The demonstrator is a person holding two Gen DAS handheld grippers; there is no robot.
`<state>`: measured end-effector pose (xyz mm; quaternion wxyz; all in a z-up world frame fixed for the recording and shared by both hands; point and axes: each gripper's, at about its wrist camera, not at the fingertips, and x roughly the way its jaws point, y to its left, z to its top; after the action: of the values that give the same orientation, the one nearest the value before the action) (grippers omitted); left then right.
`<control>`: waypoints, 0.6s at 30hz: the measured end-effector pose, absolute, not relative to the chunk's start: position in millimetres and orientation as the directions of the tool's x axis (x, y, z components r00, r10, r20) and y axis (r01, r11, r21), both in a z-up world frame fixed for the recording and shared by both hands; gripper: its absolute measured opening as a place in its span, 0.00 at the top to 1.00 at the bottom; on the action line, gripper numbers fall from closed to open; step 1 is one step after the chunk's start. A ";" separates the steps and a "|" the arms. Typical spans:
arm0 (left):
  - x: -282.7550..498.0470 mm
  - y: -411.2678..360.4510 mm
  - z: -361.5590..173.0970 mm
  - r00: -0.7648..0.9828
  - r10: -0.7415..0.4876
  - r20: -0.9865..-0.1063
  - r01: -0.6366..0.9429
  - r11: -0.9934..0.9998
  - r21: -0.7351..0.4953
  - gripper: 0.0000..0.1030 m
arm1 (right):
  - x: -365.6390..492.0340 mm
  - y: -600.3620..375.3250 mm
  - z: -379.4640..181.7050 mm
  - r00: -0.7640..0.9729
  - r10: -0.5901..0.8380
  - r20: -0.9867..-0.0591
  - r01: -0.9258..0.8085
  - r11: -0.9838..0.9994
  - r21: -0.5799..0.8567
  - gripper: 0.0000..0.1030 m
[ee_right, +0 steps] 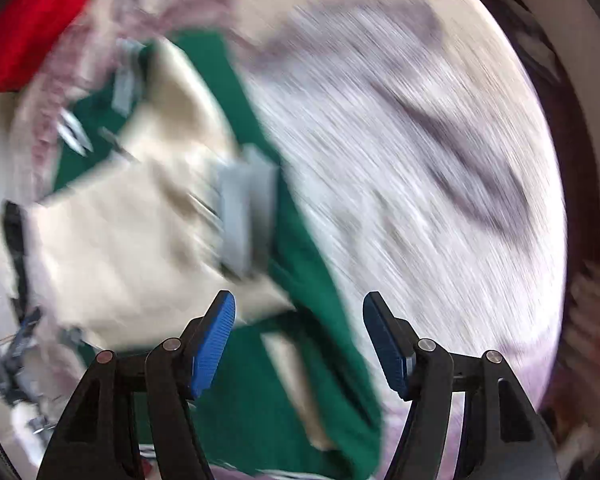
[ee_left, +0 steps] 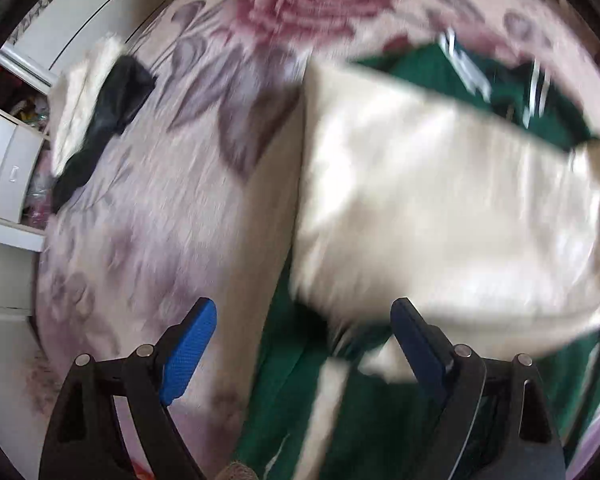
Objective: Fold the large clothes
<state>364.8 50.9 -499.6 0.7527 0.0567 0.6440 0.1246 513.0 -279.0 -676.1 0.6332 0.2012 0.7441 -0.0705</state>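
Only the left wrist view shows the white cabinet with drawers at the far left, and the dark folded garment with a pale fluffy trim lying on the bed's pale floral blanket with a large pink rose. Right of it lies the task's piece, a green jacket with a cream satin lining, cream side up and spread over the green fabric, white stripes showing near its far edge. The left gripper hovers over the jacket's near edge, its blue-padded fingers spread wide with nothing between them. Only the right wrist view shows a red fabric mass at upper left and a grey ribbed cuff on the jacket, which lies left of centre on the blanket. The right gripper is likewise spread apart and empty, above the jacket's green hem. Both views are motion-blurred.
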 end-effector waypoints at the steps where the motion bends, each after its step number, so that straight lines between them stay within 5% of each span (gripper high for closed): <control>1: 351.9 52.8 -505.4 0.117 0.284 -0.952 -0.107 0.956 0.273 0.13 | 503.9 -277.5 -684.8 -0.132 0.205 -0.970 0.377 0.915 0.142 0.33; 4: 326.8 61.8 -514.6 0.078 0.304 -0.950 -0.127 0.948 0.292 0.13 | 505.5 -258.1 -712.8 -0.119 0.142 -0.983 0.296 0.950 0.102 0.37; 6: 311.8 68.0 -517.7 0.066 0.320 -0.945 -0.144 0.940 0.308 0.13 | 514.7 -260.7 -721.2 -0.062 0.090 -0.994 0.314 0.947 0.066 0.84; 7: 303.6 71.5 -519.2 0.053 0.327 -0.943 -0.155 0.936 0.316 0.13 | 516.2 -274.3 -726.0 -0.045 0.090 -0.995 0.388 0.919 0.065 0.89; 13: 249.8 101.3 -516.3 -0.022 0.320 -0.947 -0.265 0.912 0.314 0.13 | 498.6 -318.5 -737.8 -0.041 0.180 -0.983 0.537 0.833 0.130 0.87; 17: 205.4 110.7 -513.9 -0.058 0.284 -0.957 -0.318 0.903 0.287 0.13 | 457.7 -321.1 -707.4 -0.057 0.234 -0.971 0.505 0.845 0.174 0.50; 18: 197.1 107.6 -517.6 -0.068 0.275 -0.959 -0.314 0.907 0.282 0.13 | 441.7 -325.9 -699.5 -0.053 0.245 -0.968 0.514 0.838 0.184 0.47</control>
<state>197.1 107.6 -517.6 0.6825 -0.0138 0.6982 0.2155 441.7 -325.9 -699.5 0.6352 0.2645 0.7179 -0.1057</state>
